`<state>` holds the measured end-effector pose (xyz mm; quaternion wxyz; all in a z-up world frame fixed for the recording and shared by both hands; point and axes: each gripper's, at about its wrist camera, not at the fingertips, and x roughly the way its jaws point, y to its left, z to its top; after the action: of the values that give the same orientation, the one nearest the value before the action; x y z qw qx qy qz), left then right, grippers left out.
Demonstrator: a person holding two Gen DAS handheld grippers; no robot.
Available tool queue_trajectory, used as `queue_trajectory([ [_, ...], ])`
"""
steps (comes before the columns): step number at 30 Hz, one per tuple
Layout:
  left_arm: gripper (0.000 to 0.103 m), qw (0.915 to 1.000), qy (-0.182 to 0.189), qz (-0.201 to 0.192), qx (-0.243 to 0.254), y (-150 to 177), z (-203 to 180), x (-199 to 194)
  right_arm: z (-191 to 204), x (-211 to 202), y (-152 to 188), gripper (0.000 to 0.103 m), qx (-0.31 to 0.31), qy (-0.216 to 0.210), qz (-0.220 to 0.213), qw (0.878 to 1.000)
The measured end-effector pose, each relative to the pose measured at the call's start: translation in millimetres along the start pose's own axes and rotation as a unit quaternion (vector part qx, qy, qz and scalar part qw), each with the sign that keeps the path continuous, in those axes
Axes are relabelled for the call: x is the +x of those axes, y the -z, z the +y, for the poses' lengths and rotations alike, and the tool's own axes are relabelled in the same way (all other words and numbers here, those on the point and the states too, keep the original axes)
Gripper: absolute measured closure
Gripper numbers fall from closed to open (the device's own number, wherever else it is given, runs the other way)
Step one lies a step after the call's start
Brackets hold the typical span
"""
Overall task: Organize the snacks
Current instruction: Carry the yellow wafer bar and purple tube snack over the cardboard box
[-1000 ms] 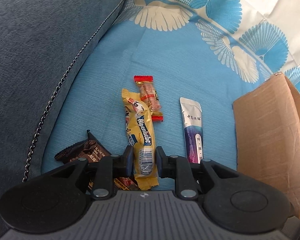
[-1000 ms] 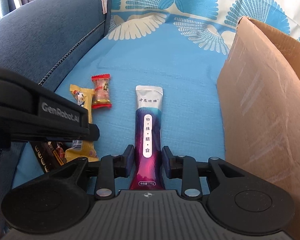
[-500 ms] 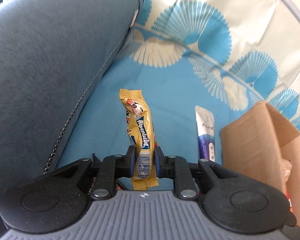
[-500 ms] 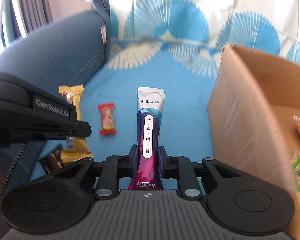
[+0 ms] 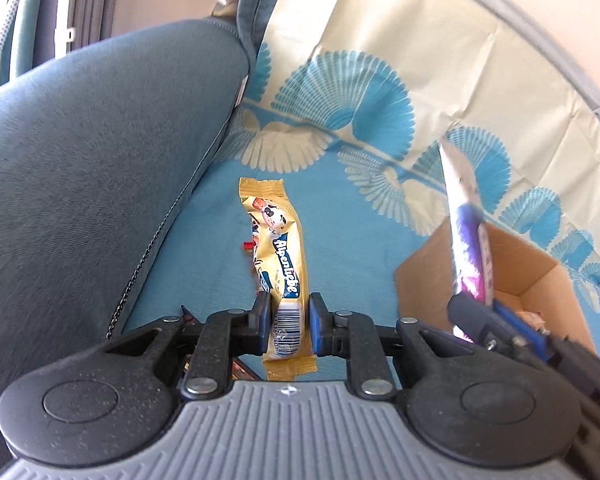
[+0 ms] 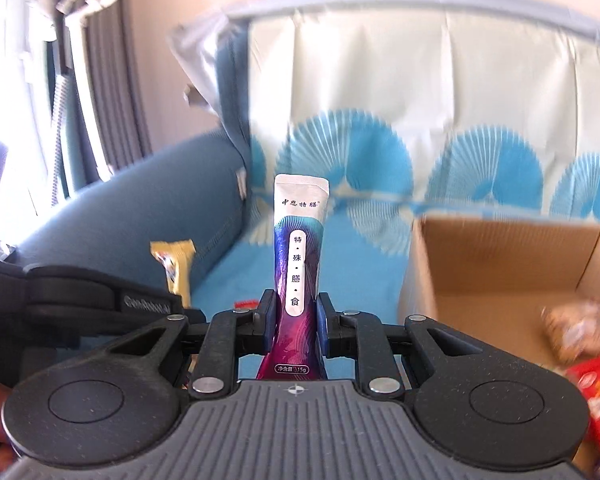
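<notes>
My left gripper [image 5: 288, 316] is shut on a yellow Alpenliebe candy bar [image 5: 278, 248] and holds it up above the blue sofa cover. My right gripper [image 6: 296, 318] is shut on a white-and-purple sachet [image 6: 298, 240], held upright above the seat, left of the open cardboard box [image 6: 500, 276]. In the left wrist view the sachet [image 5: 466, 236] and the right gripper [image 5: 496, 320] show over the box [image 5: 516, 268]. In the right wrist view the yellow bar [image 6: 176, 264] and left gripper body show at left. A small red candy [image 5: 249, 245] peeks from behind the bar.
The box holds several snacks, among them a red pack [image 6: 598, 392] and a pale bag [image 6: 572, 332]. A blue-grey sofa armrest [image 5: 100, 160] rises at left. The patterned backrest cover [image 5: 380, 80] stands behind. A dark wrapper edge [image 5: 186, 314] lies below my left gripper.
Both grippers closed on their snacks and lifted them off the seat. The views have tilted upward; the right gripper has moved toward the box.
</notes>
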<state>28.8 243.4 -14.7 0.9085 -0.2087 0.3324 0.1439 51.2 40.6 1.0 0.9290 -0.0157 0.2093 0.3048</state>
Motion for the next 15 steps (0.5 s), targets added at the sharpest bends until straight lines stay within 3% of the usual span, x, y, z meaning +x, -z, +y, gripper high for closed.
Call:
queue_trajectory([
  [7,0.082,0.9991,0.015,-0.037,0.014,7,-15,-36,-17,-41,-7,0.082,-0.004,0.002,-0.036,0.999],
  [15,0.082,0.9987,0.020,-0.039,0.027,-1,-31,-42,-56,-61,-14,0.082,-0.002,0.032,-0.052,0.998],
])
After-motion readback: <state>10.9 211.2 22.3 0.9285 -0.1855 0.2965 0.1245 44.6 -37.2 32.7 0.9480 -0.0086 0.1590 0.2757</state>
